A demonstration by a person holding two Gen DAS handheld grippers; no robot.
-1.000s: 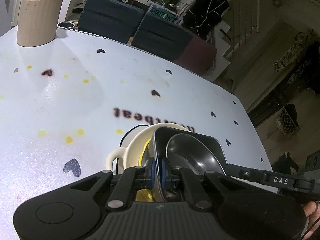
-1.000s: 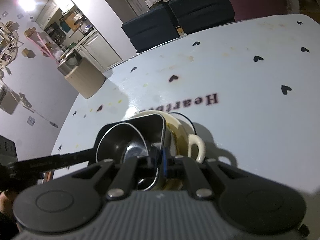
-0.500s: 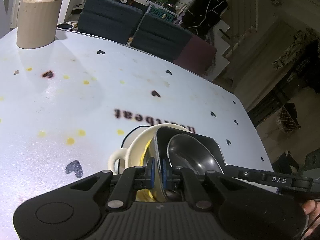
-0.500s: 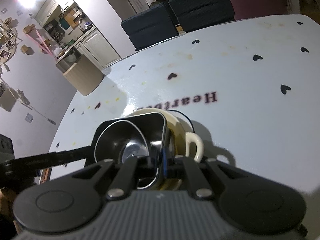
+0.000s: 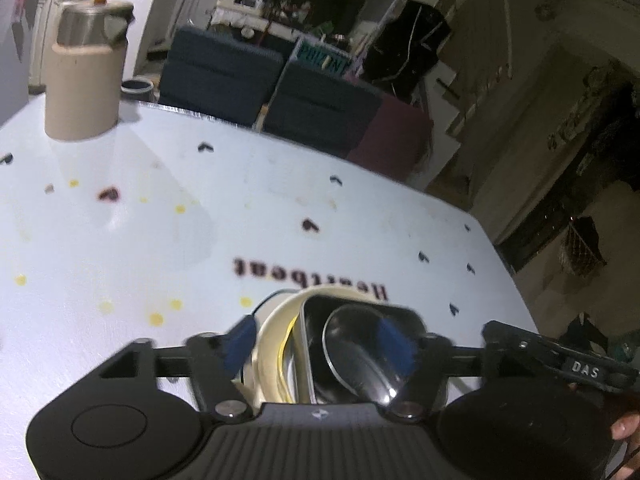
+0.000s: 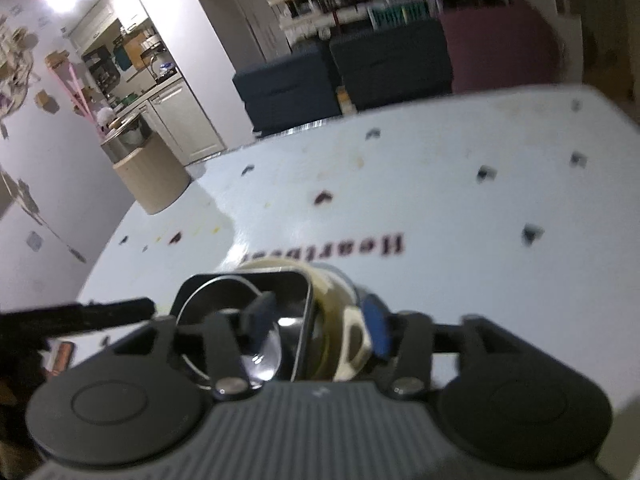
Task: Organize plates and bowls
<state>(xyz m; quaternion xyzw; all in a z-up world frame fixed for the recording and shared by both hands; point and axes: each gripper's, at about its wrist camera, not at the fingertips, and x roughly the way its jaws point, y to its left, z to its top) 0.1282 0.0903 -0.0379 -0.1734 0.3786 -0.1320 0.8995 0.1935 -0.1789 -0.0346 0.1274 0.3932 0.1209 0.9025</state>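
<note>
- White table [image 5: 120,240] with small dark hearts and "Heartbeat" print; yellow specks on it.
- Beige canister [image 5: 82,88] with metal lid at the far corner; dark blue chairs [image 5: 224,72] and a maroon one behind the table, kitchen cabinets [image 6: 180,120] beyond.
- Nested stack on the table: cream bowl [image 5: 272,340] with handle, square steel tray [image 5: 316,360] and round steel bowl [image 5: 360,352] inside.
- Left gripper [image 5: 318,344] fingers spread wide, straddling the stack, gripping nothing.
- Right gripper [image 6: 318,320] also spread apart, one finger [image 6: 260,312] inside the tray, other [image 6: 376,328] beside the cream handle.
</note>
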